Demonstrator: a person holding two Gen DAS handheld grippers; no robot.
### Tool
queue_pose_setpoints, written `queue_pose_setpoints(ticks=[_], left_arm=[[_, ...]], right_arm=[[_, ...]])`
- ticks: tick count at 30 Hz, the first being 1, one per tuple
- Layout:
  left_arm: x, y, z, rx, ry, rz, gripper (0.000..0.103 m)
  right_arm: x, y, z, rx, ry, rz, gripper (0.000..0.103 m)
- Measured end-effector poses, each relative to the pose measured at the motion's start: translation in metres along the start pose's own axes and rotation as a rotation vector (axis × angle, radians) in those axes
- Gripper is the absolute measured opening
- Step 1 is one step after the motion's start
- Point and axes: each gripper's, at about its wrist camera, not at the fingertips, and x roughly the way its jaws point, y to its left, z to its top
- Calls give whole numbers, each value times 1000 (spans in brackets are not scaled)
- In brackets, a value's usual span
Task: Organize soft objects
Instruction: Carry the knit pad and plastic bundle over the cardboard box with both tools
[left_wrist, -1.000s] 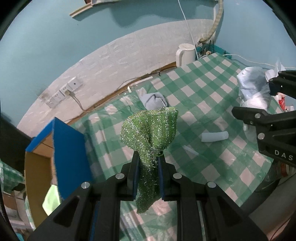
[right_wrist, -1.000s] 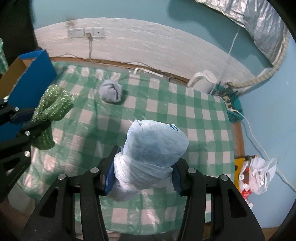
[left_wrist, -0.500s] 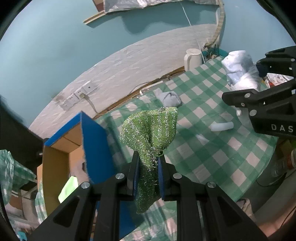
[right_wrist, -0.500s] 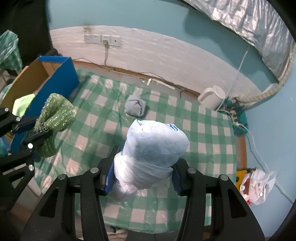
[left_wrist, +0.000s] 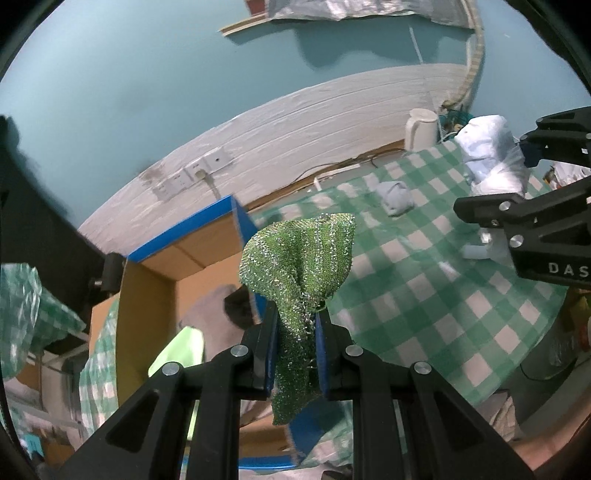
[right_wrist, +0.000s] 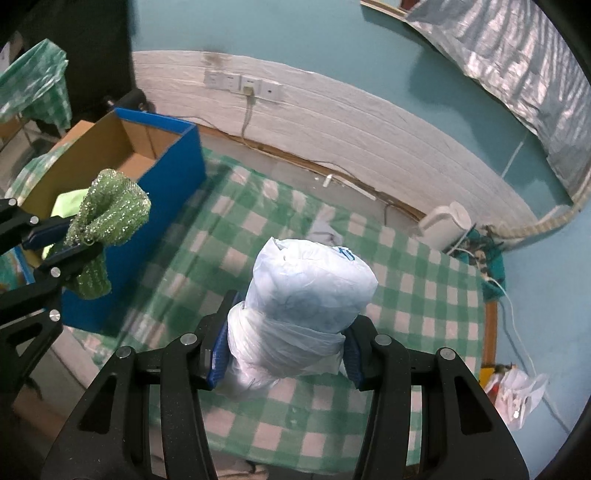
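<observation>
Both grippers clamp loads: left gripper (left_wrist: 295, 321), pinching the green cloth (left_wrist: 299, 258), is nearer the box (right_wrist: 110, 155) than right gripper (right_wrist: 284, 347), gripping the bagged bundle (right_wrist: 306, 288).

Surface: table under a green-and-white checked plastic cloth (right_wrist: 406, 295).
On cloth, far side: crumpled grey fabric ball (left_wrist: 397, 197); white electric kettle (right_wrist: 447, 225) at the wall corner.
Near edge: small pale blue roll (left_wrist: 474, 252).
Left end: blue-sided cardboard box (right_wrist: 173, 177), standing open.
</observation>
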Motion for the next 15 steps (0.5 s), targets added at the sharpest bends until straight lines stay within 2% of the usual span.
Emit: queue_pose_setpoints(ticks=[15], left_arm=[[-2, 72, -20, -103, 4, 45, 18]], right_arm=[[0, 72, 45, -90, -26, 109, 49]])
